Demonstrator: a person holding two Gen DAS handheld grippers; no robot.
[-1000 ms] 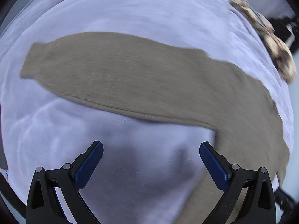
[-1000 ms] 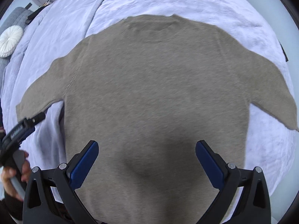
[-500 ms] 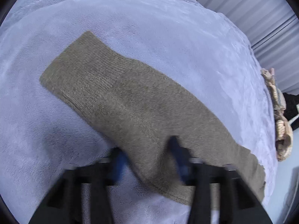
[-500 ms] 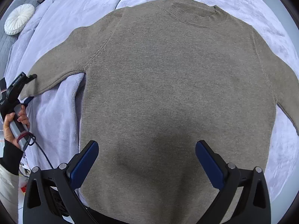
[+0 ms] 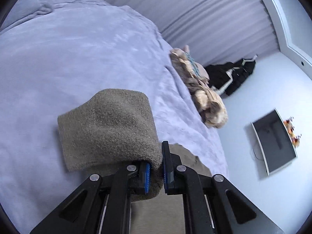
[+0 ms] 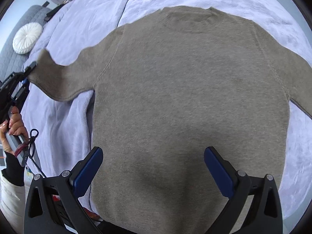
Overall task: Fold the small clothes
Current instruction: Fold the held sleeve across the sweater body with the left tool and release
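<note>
Left gripper [image 5: 156, 167]: jaws clamped on sleeve [image 5: 109, 128], raised. Right gripper [image 6: 154, 171]: jaws wide apart, pointing steeply down.

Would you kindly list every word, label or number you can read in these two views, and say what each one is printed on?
Small white print on the side of the left gripper, seen in the right wrist view: too small and blurred to read.
Sweater, blanket, round white cushion, dark screen: no text visible.
Nothing else carries lettering.
</note>
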